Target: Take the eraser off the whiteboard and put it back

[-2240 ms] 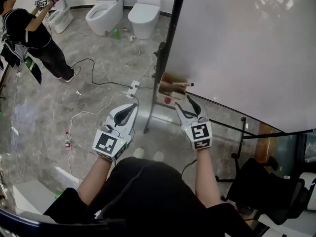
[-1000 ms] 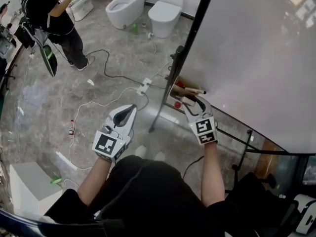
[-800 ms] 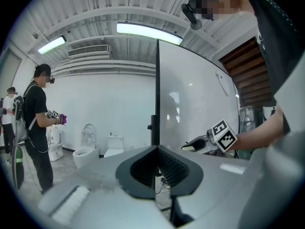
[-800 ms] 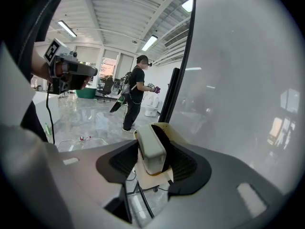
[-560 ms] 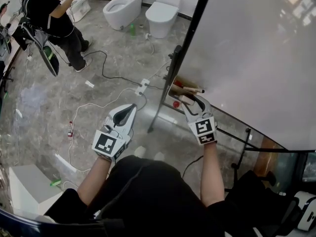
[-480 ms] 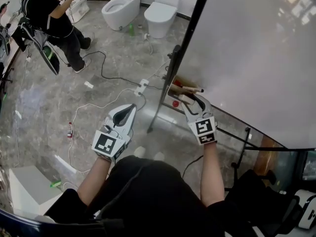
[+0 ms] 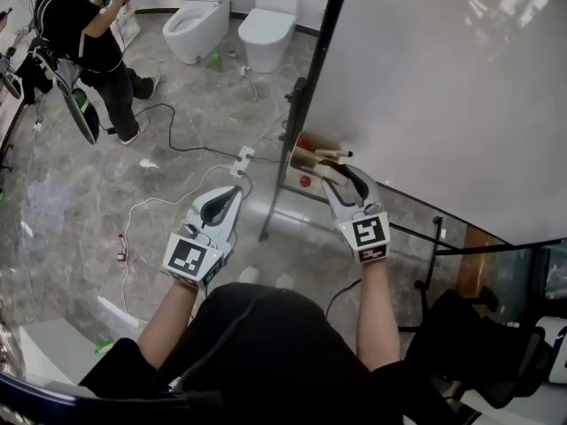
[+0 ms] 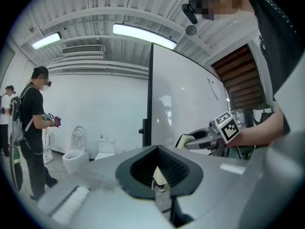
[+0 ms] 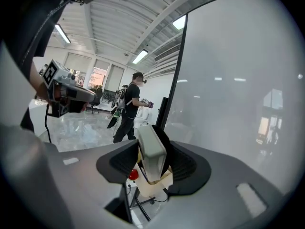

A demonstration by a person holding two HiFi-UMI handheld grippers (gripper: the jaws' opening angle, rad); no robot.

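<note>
My right gripper (image 7: 341, 177) is shut on the eraser (image 7: 330, 172), a cream-white block, and holds it just above the wooden tray (image 7: 310, 154) at the whiteboard's (image 7: 443, 87) lower left corner. In the right gripper view the eraser (image 9: 151, 149) stands upright between the dark pads, with the whiteboard (image 9: 238, 80) close on the right. My left gripper (image 7: 232, 197) hangs to the left over the floor, away from the board, shut and empty. Its own view shows the left gripper (image 8: 159, 168) with the eraser (image 8: 183, 140) beyond it in the other gripper.
Markers lie in the tray. The board's black stand pole (image 7: 301, 104) rises beside it. A power strip (image 7: 239, 159) and cables cross the marble floor. Two toilets (image 7: 266, 20) and a person (image 7: 84, 38) are at the far left. A black chair (image 7: 478, 343) stands at the lower right.
My right gripper went from open and short of the tray to shut on the eraser, then rose a little from the tray with it. The left gripper stayed put.
</note>
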